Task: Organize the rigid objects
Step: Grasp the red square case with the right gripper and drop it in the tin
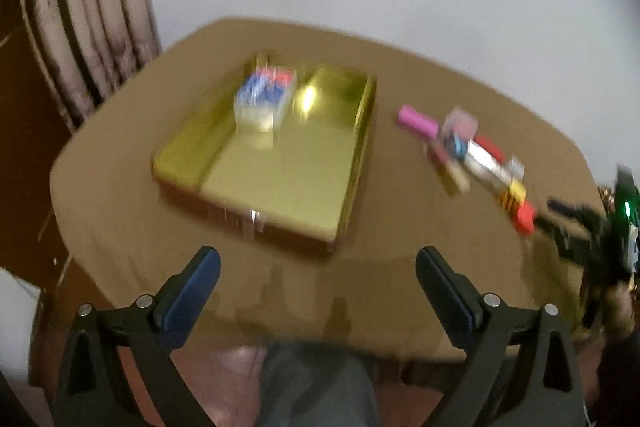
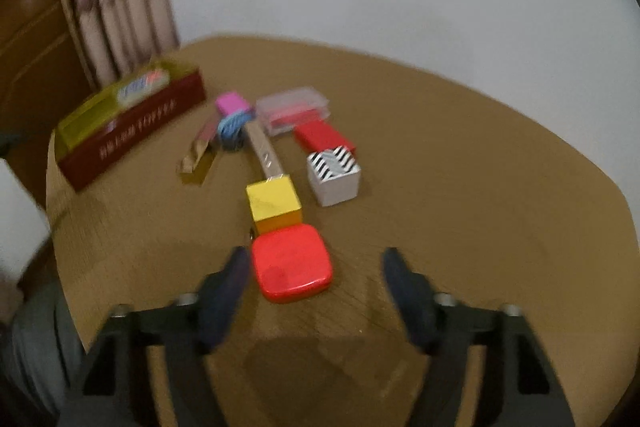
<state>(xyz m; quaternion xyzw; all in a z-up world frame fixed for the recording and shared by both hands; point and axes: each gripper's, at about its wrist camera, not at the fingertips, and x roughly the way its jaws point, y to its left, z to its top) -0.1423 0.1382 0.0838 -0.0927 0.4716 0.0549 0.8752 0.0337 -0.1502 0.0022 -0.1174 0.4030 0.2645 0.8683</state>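
My left gripper (image 1: 317,253) hangs open over the table's near edge with nothing between its fingers. Beyond it lies a gold-lined tray (image 1: 280,179) with dark red sides, holding a clear box (image 1: 264,95) of blue and red contents at its far end. My right gripper (image 2: 316,255) is open around a red rounded box (image 2: 294,263). The box lies close to the left finger and well apart from the right one. Behind it stand a yellow cube (image 2: 274,203), a black-and-white striped box (image 2: 334,171), a red block (image 2: 322,137) and a pink block (image 2: 232,103).
A clear plastic case (image 2: 292,107), a blue coiled item (image 2: 232,125), a tan stick (image 2: 264,151) and a brown-gold piece (image 2: 200,159) lie in the same cluster. The brown table (image 2: 480,187) has bare room at right. A curtain (image 2: 112,7) hangs behind; a grey-trousered leg (image 1: 316,379) is below.
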